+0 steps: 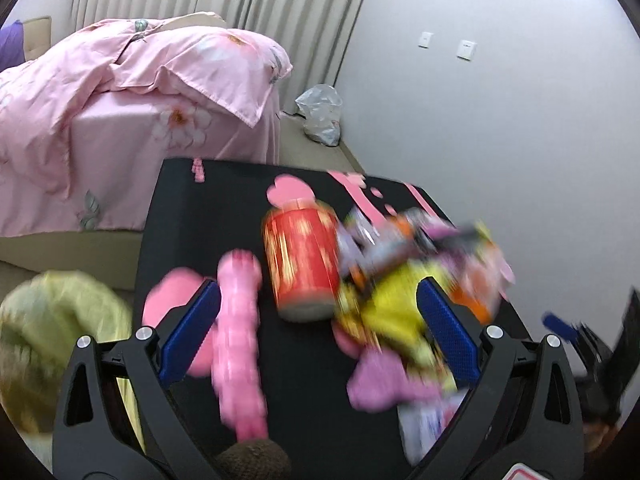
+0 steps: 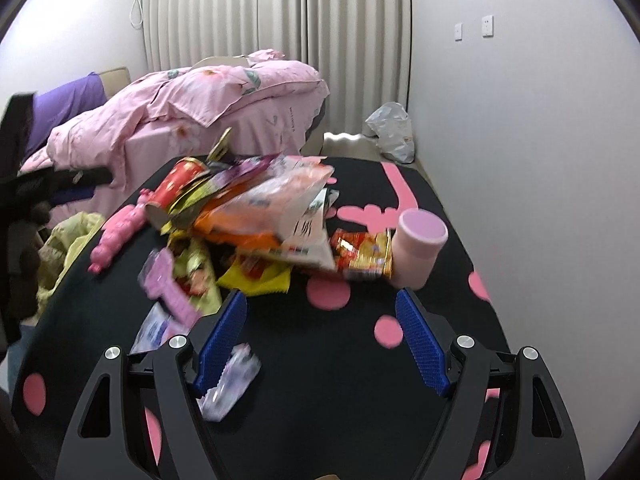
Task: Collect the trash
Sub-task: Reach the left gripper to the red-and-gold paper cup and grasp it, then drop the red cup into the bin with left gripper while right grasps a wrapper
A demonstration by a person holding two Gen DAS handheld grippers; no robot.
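A heap of snack wrappers [image 2: 256, 216] lies on a black table [image 2: 340, 380] with pink spots. A red can [image 1: 306, 260] lies on its side at the heap's left edge, also the red can [image 2: 176, 188]. My left gripper [image 1: 318, 312] is open just in front of the can, the yellow wrapper [image 1: 384, 312] touching its right finger. My right gripper [image 2: 320, 320] is open above bare table, short of the heap. A pale purple wrapper [image 2: 230, 380] lies by its left finger.
A pink toy [image 1: 238, 332] lies left of the can. A pink cup [image 2: 418, 248] stands right of the heap. A yellow-green bag [image 1: 52, 336] hangs off the table's left side. Behind are a bed with a pink quilt [image 2: 208, 100] and a clear plastic bag [image 2: 392, 132] by the wall.
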